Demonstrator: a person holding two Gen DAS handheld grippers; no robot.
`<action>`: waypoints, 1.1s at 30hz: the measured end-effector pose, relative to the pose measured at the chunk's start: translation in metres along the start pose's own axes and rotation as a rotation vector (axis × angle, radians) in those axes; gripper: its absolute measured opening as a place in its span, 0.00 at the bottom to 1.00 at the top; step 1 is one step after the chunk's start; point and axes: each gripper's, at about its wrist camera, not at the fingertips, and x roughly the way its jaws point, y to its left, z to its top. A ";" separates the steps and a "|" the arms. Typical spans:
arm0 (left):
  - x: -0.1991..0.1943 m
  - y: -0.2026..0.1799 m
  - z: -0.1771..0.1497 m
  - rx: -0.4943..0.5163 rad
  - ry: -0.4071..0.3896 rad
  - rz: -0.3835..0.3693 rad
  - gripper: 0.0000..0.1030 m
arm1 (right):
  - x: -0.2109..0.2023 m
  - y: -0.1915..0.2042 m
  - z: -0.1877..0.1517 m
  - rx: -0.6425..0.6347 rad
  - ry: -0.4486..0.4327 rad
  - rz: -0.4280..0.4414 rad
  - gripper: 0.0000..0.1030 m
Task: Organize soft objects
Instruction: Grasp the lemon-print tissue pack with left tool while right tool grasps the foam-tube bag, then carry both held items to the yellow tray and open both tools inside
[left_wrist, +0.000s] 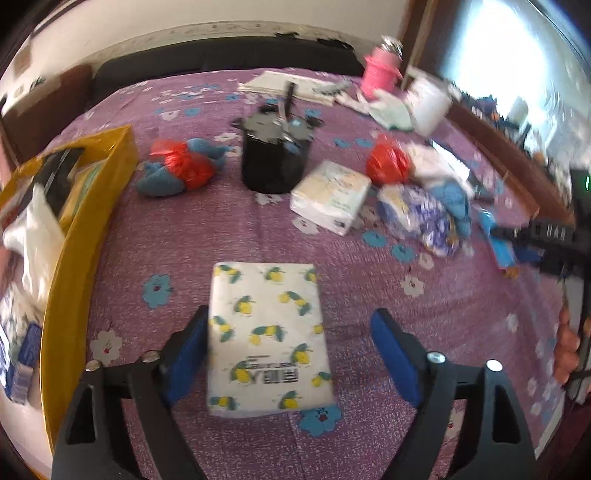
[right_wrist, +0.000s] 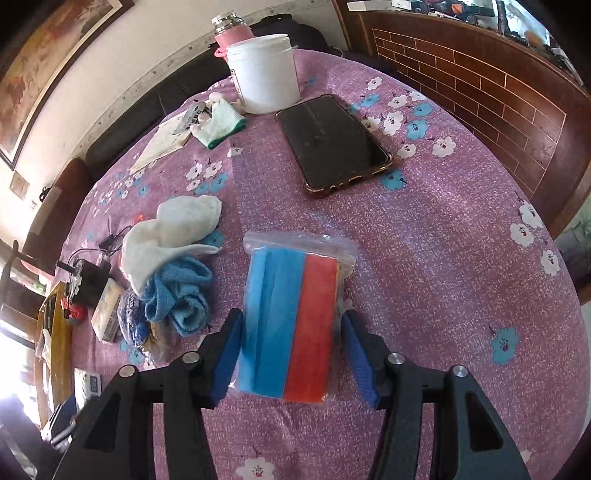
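On the purple cloth (left_wrist: 184, 229), the left gripper (left_wrist: 291, 354) straddles a lemon-print tissue pack (left_wrist: 267, 343), spread wide; the right gripper (right_wrist: 291, 354) likewise around a bagged cloth pack (right_wrist: 291, 321).

A black smartphone in a gold-edged case (right_wrist: 334, 146) lies face up on the purple floral tablecloth (right_wrist: 443, 258), near a lidless white plastic jar (right_wrist: 264, 74). A pink steel-capped flask (right_wrist: 231, 27) stands behind it. A black cylindrical pot (left_wrist: 275, 158) sits mid-worktop.

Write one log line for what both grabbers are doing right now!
left gripper: open, straddling lemon tissue pack | right gripper: open, straddling bagged cloths | nothing gripped yet
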 end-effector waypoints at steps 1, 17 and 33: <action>0.001 -0.004 0.000 0.016 0.006 0.022 0.83 | 0.001 0.002 0.001 -0.004 -0.006 0.001 0.59; -0.085 0.059 -0.027 -0.226 -0.120 -0.139 0.49 | -0.064 0.034 -0.036 -0.147 -0.068 0.163 0.40; -0.132 0.250 -0.053 -0.438 -0.123 0.244 0.49 | -0.051 0.248 -0.105 -0.520 0.078 0.420 0.41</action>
